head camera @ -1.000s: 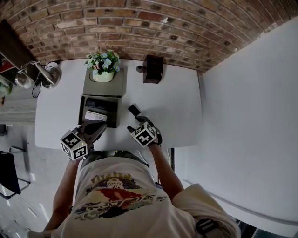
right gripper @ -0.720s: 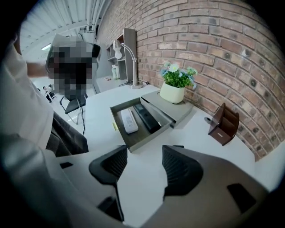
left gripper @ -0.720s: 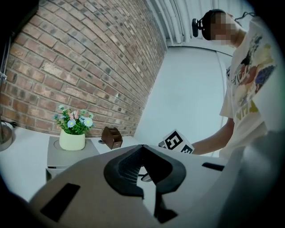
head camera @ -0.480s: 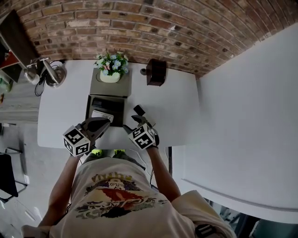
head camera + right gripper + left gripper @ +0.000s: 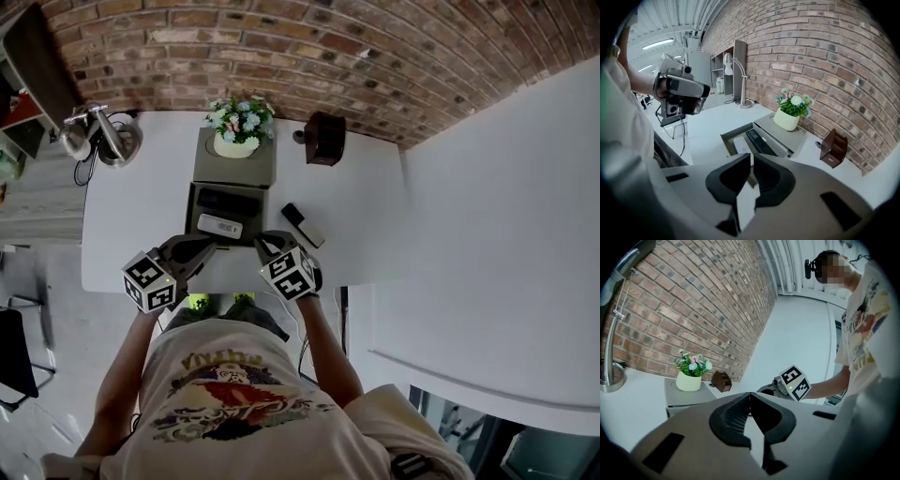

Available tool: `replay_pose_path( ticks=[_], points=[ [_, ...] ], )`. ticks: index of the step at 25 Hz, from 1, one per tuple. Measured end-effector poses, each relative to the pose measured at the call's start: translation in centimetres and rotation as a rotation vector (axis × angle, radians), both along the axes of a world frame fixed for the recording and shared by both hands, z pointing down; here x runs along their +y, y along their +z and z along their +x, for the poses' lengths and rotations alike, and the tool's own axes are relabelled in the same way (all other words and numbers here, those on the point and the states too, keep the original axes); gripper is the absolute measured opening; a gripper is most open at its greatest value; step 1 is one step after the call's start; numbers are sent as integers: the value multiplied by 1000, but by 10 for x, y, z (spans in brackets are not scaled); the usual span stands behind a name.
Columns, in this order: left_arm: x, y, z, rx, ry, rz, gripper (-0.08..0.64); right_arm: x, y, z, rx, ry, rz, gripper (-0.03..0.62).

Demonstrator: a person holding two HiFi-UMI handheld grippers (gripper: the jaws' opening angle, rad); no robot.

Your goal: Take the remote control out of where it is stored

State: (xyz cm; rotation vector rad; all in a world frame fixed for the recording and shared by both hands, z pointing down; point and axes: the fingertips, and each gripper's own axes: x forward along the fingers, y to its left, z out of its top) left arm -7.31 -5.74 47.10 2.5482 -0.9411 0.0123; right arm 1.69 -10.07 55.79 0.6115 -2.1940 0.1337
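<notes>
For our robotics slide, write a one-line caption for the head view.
A black remote lies on the white table beside an open drawer holding a white remote.

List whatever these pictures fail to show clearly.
Buttons on the white remote: too small in the head view.
Inside of the drawer: hidden in the left gripper view behind the shut left gripper.
Head of the lamp: cut off by the left gripper view's edge.

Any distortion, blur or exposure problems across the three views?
Head view: strong fisheye bows the brick wall and the table edges; light is even, focus sharp. Left gripper view: black corner vignette; its own fingers fill the foreground, slightly soft. Right gripper view: same vignette; flowerpot crisp.
</notes>
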Motion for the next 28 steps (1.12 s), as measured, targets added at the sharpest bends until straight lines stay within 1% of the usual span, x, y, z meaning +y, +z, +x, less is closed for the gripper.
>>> replay_pose_path(
  ticks=[5,10,12,17,21,24,28],
  points=[
    [11,12,-35,5,-54,-28,6,5,11,-20,33,-31,-14,20],
    [22,23,-69,8,-121,-54,6,-1,23,-37,79,-73,4,20],
    [27,28,-80,11,-140,-68,6,-5,24,-45,81,-86,7,21],
    [37,42,-94,22,-173,-110,6,-10,31,-59,96,-117,-8,21],
    [39,47,-101,24,-195,-127,6,-18,37,-66,101,-126,-14,21],
    [41,53,-109,26,-217,-143,6,-21,45,-72,112,-152,-35,21],
    [47,59,-121,13,-248,-159,7,-23,56,-80,122,-182,-56,23]
  ],
)
